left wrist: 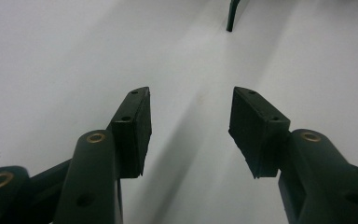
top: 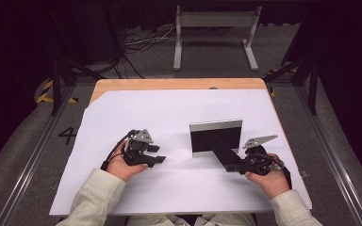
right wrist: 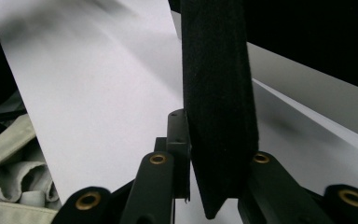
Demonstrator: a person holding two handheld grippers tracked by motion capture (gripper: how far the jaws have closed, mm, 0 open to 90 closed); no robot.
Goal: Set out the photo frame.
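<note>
Right gripper on the frame's stand leg, left gripper idle

Picture frame upright mid-sheet on the white paper, back facing the person; its black stand leg runs between the right gripper jaws, which look closed on it near the tip, though contact on one side is hard to confirm; left gripper jaws apart, nothing between, well left of frame. Risk: grip sits at the leg's end; a loose pinch or sideways pull could tip the frame over.
</note>
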